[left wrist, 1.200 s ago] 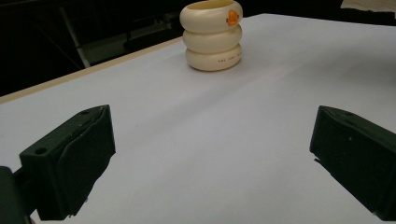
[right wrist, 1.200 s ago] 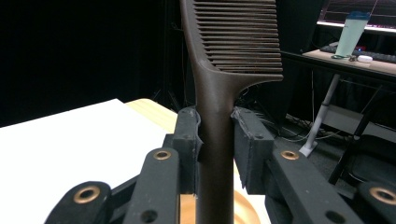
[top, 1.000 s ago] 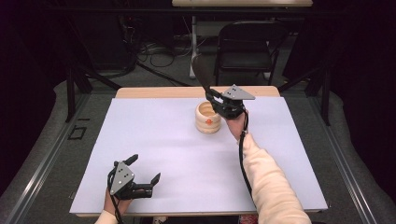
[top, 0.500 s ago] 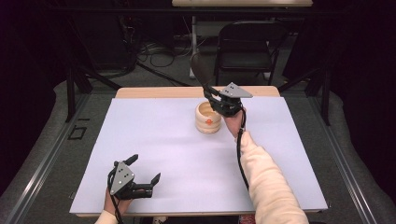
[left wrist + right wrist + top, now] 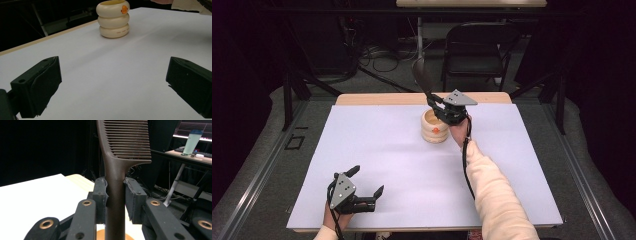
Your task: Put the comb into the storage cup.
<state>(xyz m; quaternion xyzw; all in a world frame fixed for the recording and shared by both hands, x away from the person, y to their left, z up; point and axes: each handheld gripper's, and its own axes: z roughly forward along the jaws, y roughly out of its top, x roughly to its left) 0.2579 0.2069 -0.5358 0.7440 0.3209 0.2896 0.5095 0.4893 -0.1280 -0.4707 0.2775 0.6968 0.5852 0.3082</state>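
Above the far middle of the white table (image 5: 377,150), the right gripper (image 5: 438,106) has its 2 jaws clamped tight on the handle of a dark comb (image 5: 120,157), whose toothed end sticks up and away over the table's far edge. Seen from above, the comb (image 5: 422,76) leans toward the left, and its lower end hangs just over the mouth of the cream ribbed holder (image 5: 435,126), which stands upright on the table with an orange mark on its side.

Near the front left corner, the left gripper (image 5: 364,192) rests low with its jaws spread wide and nothing between them; its own view looks across bare table to the holder (image 5: 113,18), well apart from it.

My reading is that the comb is either going into or coming out of the holder, and the pictures alone do not settle which.

Several things could go wrong from here:

1. The holder is light-looking and nothing steadies it, since the left gripper is far off. A sideways push from the handle against the rim could tip it or slide it.
2. The comb is pinched on a narrow, smooth stem by 2 flat pads. It could pivot in that grip, so the lower tip swings and misses the opening.
3. The right gripper's view is largely blocked by the comb, so the holder's mouth is barely seen below; lowering by that view alone risks catching the rim.
4. Releasing while the comb leans could let it topple outward and pull the holder over.
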